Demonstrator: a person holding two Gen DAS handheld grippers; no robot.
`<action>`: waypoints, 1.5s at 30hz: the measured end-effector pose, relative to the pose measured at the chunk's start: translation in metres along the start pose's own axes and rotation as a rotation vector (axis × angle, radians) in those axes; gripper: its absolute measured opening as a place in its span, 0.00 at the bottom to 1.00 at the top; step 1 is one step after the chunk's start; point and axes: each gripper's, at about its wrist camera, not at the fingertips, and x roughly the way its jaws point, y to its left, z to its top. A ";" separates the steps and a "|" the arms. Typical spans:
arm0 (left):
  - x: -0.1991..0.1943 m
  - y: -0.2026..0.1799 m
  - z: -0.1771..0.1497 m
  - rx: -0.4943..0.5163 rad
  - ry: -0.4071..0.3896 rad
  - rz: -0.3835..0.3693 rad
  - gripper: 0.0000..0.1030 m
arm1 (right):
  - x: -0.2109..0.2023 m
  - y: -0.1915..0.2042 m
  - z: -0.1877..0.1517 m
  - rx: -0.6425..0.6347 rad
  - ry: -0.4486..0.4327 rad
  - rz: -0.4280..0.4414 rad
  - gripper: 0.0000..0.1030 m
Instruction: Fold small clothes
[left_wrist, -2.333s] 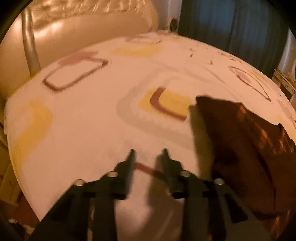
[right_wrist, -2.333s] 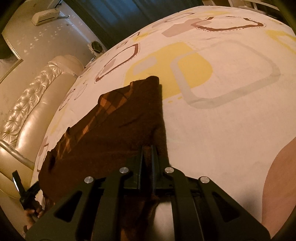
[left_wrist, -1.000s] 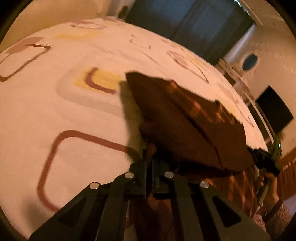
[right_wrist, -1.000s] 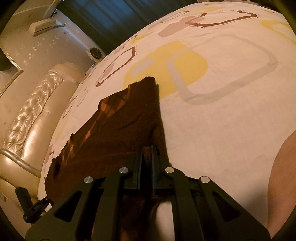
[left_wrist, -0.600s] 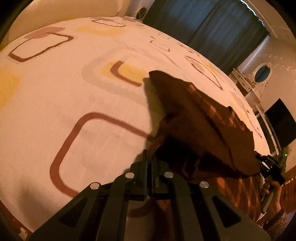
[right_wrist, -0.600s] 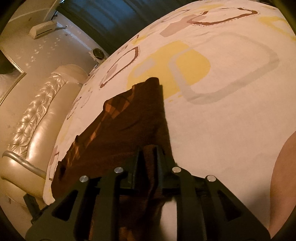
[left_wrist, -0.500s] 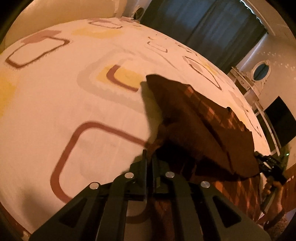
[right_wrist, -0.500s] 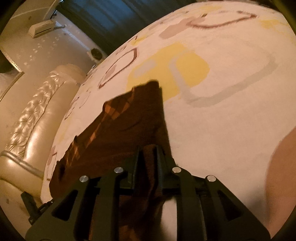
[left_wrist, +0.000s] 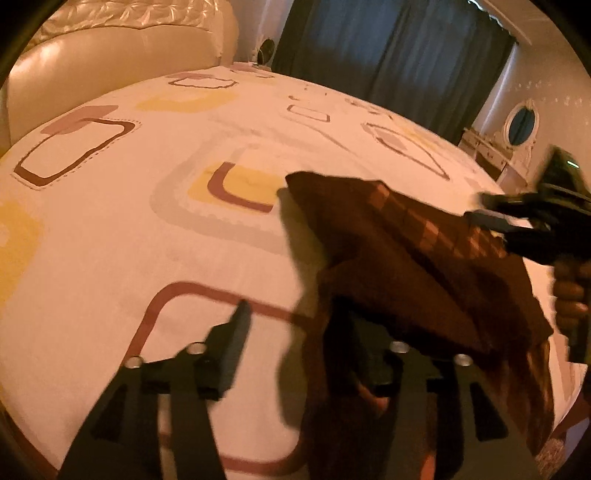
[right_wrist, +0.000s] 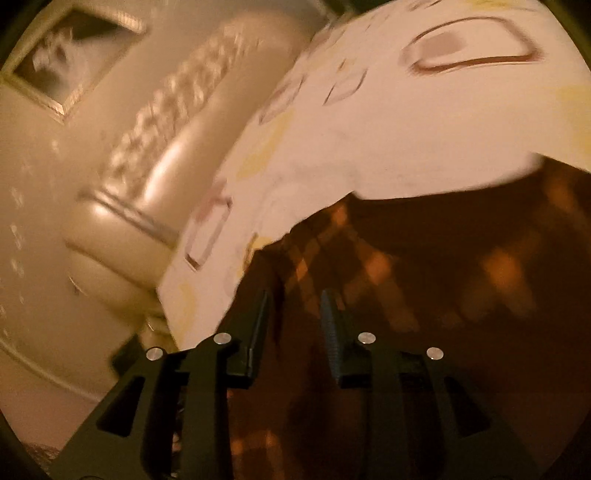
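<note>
Brown checked cloth (left_wrist: 417, 254) lying on the bed (left_wrist: 155, 240), spread over the patterned sheet toward the near right edge, one corner pointing at a yellow square in the print, a folded ridge rising along its middle. Near edge hanging down over the bedside, in front of the left tongs (left_wrist: 291, 332). Left tongs standing wide, jaws just been opening; left finger (left_wrist: 229, 343) over bare sheet, right finger dark against the cloth, edge of the cloth lying between the two but not pinched. Right tongs (right_wrist: 295, 325) parted to a narrow gap, jaws likewise just been opening, hovering above the cloth (right_wrist: 424, 295) with nothing pressed between the pads; possibly brushing the fabric below, hard to say through the heavy blur. From the left wrist view, right tongs (left_wrist: 491, 218) seen at the far right above the cloth's upper edge, gripped by a hand (left_wrist: 570, 295) on the handle. Cream tufted headboard (left_wrist: 110, 44) behind the bed at upper left, dark blue curtains (left_wrist: 388, 51) along the back wall, oval mirror (left_wrist: 522, 123) on a pale dresser at right. From the right wrist view, same headboard (right_wrist: 147, 155) smeared by motion, a framed picture (right_wrist: 70, 55) on the wall above it.
</note>
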 end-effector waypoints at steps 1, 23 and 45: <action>0.002 0.000 0.002 -0.005 -0.004 -0.007 0.60 | 0.025 0.000 0.010 -0.003 0.065 -0.017 0.28; 0.016 0.009 0.009 -0.055 -0.016 0.100 0.60 | 0.030 -0.004 0.005 -0.215 0.056 -0.255 0.02; 0.007 0.017 0.004 -0.136 -0.060 0.137 0.69 | 0.172 0.076 0.057 -0.254 0.337 -0.196 0.38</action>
